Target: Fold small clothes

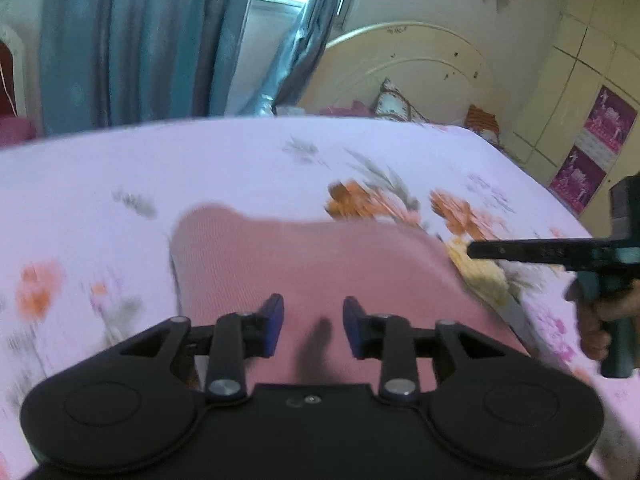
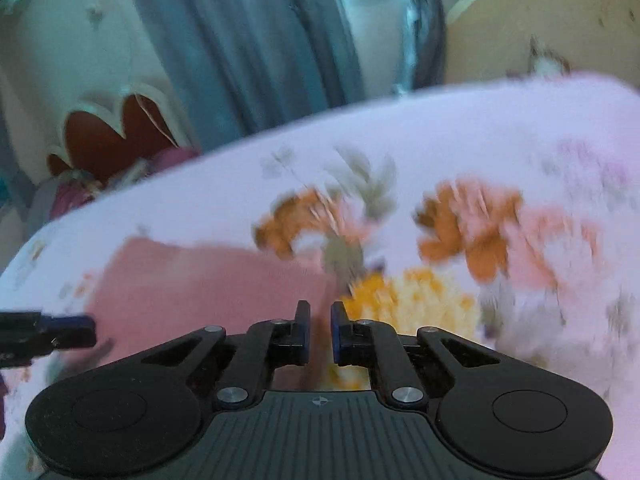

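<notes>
While it lies flat, the pink cloth [image 1: 304, 264] looks smooth on the flowery bed sheet [image 1: 120, 168].
Left gripper [image 1: 313, 326] has a small gap with nothing inside; right gripper [image 2: 320, 334] is nearly closed and holds nothing.

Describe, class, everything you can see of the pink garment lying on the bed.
The pink garment is a small piece of plain salmon-pink cloth with a fine ribbed, knit-like look. It lies flat and smooth on the floral bedsheet, its far edge wavy with a rounded corner. No print shows, and blur hides any seams. The left gripper hangs over its near part with jaws apart, gripping nothing.
</notes>
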